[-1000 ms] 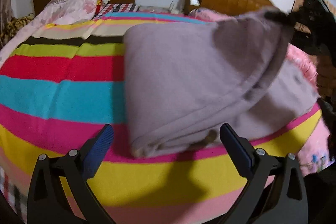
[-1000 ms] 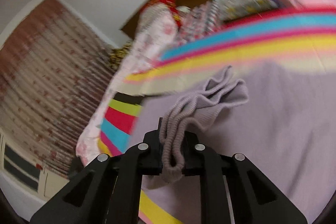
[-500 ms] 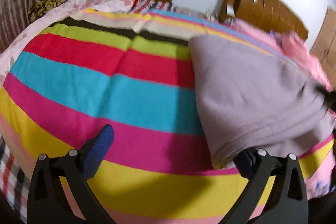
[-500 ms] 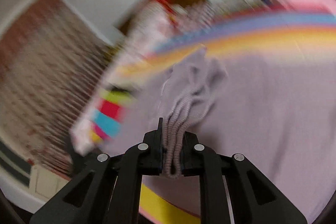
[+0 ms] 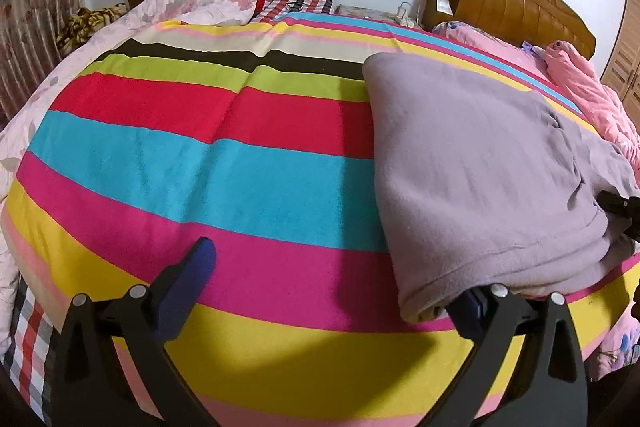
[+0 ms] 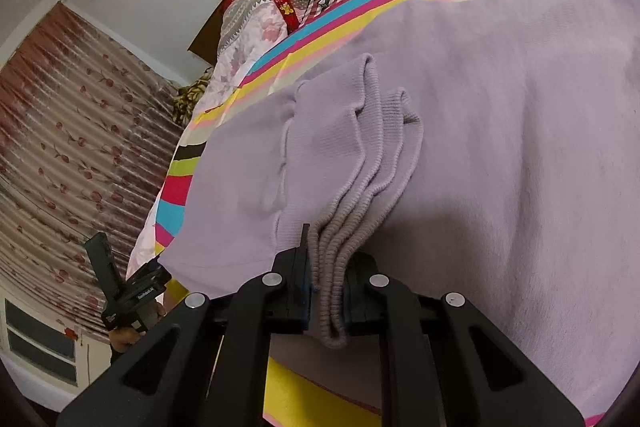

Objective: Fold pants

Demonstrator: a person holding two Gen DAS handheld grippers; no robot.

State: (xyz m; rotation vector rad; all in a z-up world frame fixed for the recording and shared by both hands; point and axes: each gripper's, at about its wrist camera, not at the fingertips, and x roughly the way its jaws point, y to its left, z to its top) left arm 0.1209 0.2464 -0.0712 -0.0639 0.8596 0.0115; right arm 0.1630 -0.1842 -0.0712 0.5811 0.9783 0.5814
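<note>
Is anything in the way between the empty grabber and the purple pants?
No, nothing visible. The open left gripper sits at the pants near corner, one finger tucked under the fabric. Only bare striped blanket lies between its fingers. The right gripper already pinches the cuffs.

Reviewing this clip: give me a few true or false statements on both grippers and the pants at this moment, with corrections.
1. The right gripper is shut on the ribbed cuffs of the pants. True.
2. The left gripper is shut on the pants. False: it is open, holding nothing.
3. The pants lie on a striped blanket. True.
4. The pants are dark blue. False: they are pale lilac.
</note>
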